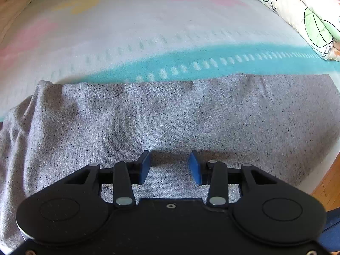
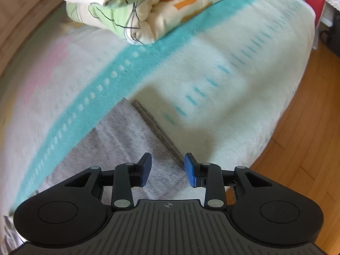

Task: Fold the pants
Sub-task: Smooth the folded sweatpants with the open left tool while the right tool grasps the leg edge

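Grey speckled pants [image 1: 170,114] lie spread across the bed, with their far edge along a teal stripe. My left gripper [image 1: 169,159] hovers over the cloth near its front part, blue pads apart and nothing between them. In the right wrist view, which is blurred, the pants [image 2: 119,136] end in a darker band [image 2: 157,131] that runs down towards my right gripper [image 2: 167,159]. That gripper stands open just above the band's corner, with only cloth beneath its pads.
A pale blanket [image 1: 148,31] with teal and pink patches covers the bed. A folded flowered quilt [image 2: 148,10] lies at the back. The bed's edge drops to a wooden floor [image 2: 308,138] on the right.
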A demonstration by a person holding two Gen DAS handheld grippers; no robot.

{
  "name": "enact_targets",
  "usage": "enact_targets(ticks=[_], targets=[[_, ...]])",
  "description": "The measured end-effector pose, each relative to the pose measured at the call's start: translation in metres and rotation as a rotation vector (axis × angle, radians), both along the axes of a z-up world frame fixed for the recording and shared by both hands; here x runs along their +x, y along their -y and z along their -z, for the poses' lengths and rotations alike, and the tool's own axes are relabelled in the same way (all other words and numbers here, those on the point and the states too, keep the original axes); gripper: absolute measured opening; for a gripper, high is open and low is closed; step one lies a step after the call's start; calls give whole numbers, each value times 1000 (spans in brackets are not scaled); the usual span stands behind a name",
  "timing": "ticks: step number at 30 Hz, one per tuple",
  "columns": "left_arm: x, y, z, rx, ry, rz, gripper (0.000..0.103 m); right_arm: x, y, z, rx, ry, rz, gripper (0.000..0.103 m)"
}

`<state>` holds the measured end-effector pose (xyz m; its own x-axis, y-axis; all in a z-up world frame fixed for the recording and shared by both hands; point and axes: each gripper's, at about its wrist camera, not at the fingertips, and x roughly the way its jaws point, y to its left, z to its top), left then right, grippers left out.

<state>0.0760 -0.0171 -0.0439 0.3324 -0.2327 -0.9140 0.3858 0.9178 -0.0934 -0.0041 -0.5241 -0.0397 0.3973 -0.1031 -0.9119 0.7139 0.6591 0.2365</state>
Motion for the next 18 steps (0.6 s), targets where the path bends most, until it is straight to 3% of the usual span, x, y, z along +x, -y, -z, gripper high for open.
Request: enact_targets(ticks=[9,12,13,18], targets=[[-1,1,0,6,10,8,49,3,-2,7,29,-15,-29,33],[0,2,1,9,13,8,49,7,-7,8,11,-37,-60,29],[0,2,1,9,14,8,49,9,-8,7,-3,-42,-69,10],[1,2,1,6,15,7,49,21,-39,-3,-208,-76,-229,7]])
